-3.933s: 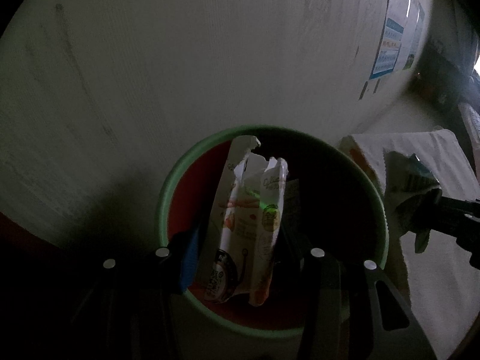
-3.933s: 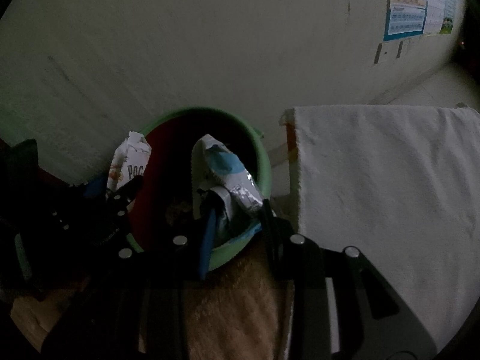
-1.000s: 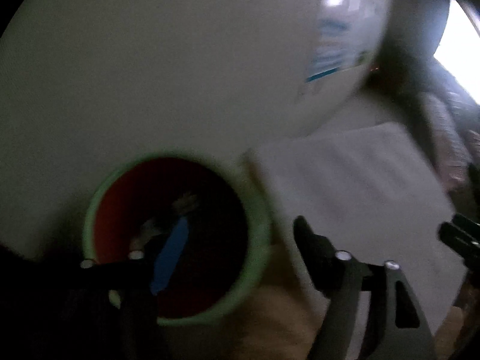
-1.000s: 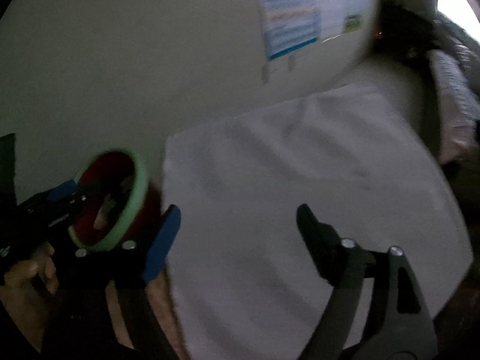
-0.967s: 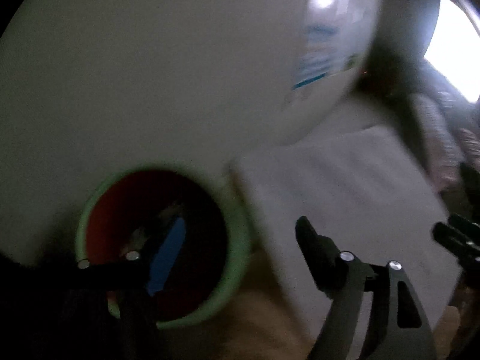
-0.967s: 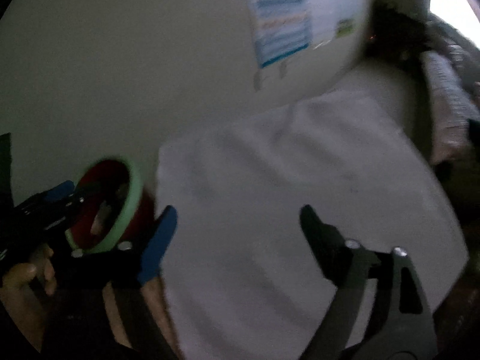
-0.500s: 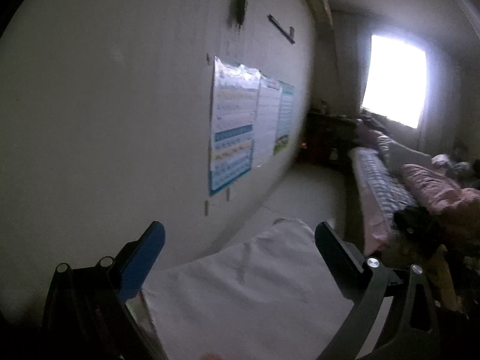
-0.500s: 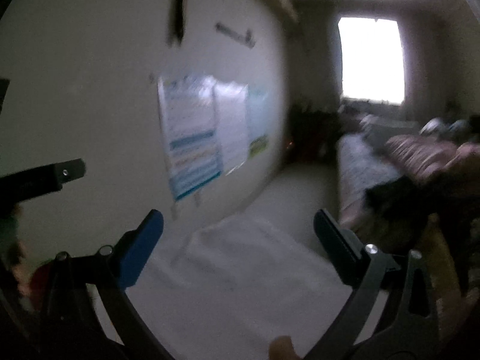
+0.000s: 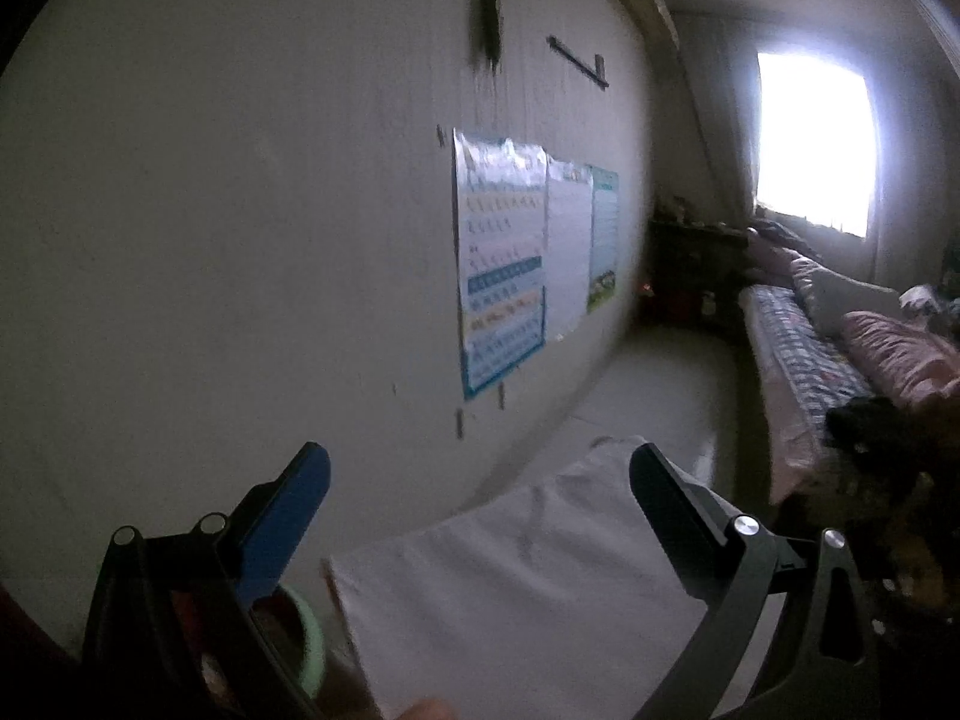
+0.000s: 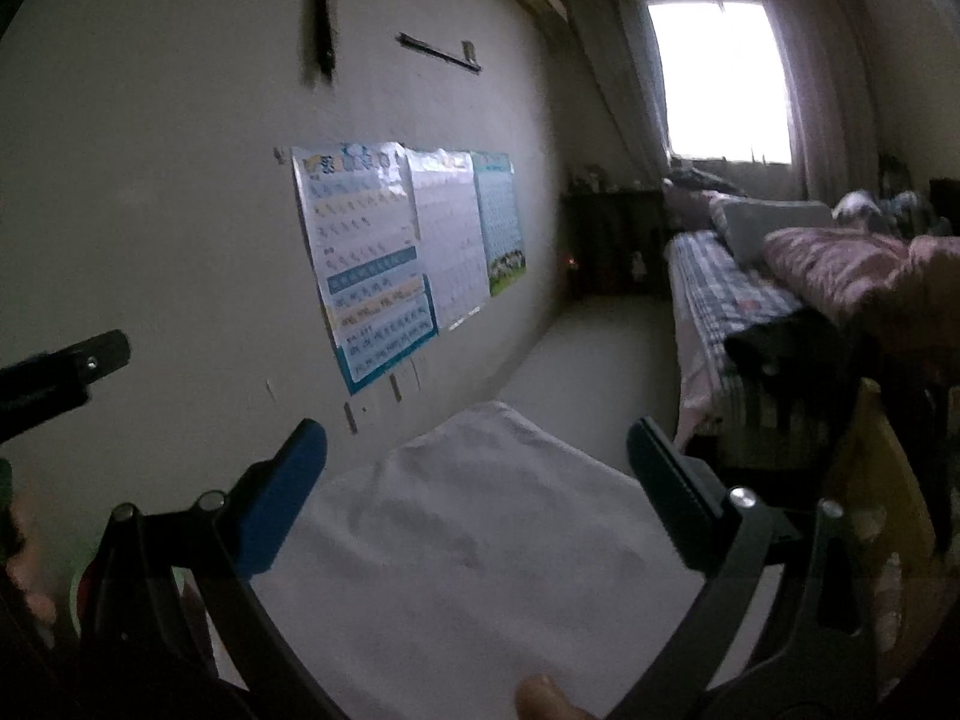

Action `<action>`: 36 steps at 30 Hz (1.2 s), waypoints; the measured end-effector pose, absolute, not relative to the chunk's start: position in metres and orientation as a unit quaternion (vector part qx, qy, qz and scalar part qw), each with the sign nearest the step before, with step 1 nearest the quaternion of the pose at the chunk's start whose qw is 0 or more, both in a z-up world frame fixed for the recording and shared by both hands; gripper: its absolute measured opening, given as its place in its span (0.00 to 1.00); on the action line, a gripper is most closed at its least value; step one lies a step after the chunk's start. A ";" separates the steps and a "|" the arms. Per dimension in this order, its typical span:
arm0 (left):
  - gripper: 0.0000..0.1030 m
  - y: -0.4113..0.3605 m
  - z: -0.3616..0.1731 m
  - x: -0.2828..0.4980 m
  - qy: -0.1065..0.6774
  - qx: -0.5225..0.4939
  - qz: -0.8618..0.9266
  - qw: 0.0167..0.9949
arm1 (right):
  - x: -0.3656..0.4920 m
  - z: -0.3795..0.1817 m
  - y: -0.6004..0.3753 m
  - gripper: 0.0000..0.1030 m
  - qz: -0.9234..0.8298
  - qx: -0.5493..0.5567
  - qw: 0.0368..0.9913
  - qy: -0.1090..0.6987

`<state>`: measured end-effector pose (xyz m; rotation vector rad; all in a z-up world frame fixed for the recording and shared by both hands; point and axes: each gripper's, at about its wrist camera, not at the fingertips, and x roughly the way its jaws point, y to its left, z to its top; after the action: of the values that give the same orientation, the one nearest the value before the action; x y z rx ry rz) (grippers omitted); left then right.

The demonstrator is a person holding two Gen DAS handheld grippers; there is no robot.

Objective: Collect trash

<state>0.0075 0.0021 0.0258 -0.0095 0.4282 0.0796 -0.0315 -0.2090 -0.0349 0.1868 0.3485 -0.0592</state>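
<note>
green-rimmed bin (image 9: 309,642) (red inside), mostly hidden

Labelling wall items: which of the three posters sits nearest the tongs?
The blue-bordered poster, leftmost of the three; the white one and green one hang farther toward the window.

Bin (image 9: 309,648) left of cloth (image 9: 528,594); posters (image 9: 504,258) on wall; bed (image 9: 804,360) right.

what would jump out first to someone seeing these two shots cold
The glaring bright window at the far end of the dim room pulls the eye first, with a bed below it along the right side. Next come the posters stuck in a row on the left wall. Up close, both the left gripper and the right gripper stand open and empty over a white cloth.
</note>
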 end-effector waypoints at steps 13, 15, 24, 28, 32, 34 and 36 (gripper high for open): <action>0.93 0.011 0.013 0.007 0.225 -0.009 0.041 0.974 | -0.024 -0.041 -0.208 0.96 -0.024 0.098 0.975 0.199; 0.93 0.011 0.012 0.008 0.226 -0.006 0.042 0.973 | -0.023 -0.043 -0.207 0.96 -0.022 0.099 0.974 0.204; 0.93 0.013 0.011 0.008 0.227 -0.002 0.044 0.973 | -0.021 -0.047 -0.205 0.96 -0.024 0.102 0.971 0.217; 0.93 0.014 0.010 0.009 0.230 -0.001 0.045 0.972 | -0.021 -0.048 -0.205 0.96 -0.022 0.102 0.970 0.220; 0.93 0.015 0.011 0.010 0.230 -0.001 0.045 0.972 | -0.020 -0.049 -0.202 0.96 -0.019 0.100 0.969 0.225; 0.93 0.016 0.010 0.010 0.231 -0.002 0.045 0.972 | -0.020 -0.050 -0.201 0.96 -0.017 0.098 0.969 0.227; 0.93 0.017 0.009 0.010 0.233 -0.003 0.045 0.971 | -0.020 -0.051 -0.201 0.96 -0.016 0.098 0.969 0.228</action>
<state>0.0098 0.0167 0.0090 -0.0055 0.4714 0.0911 -0.0205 -0.2009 -0.0511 0.1978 0.4613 -0.0318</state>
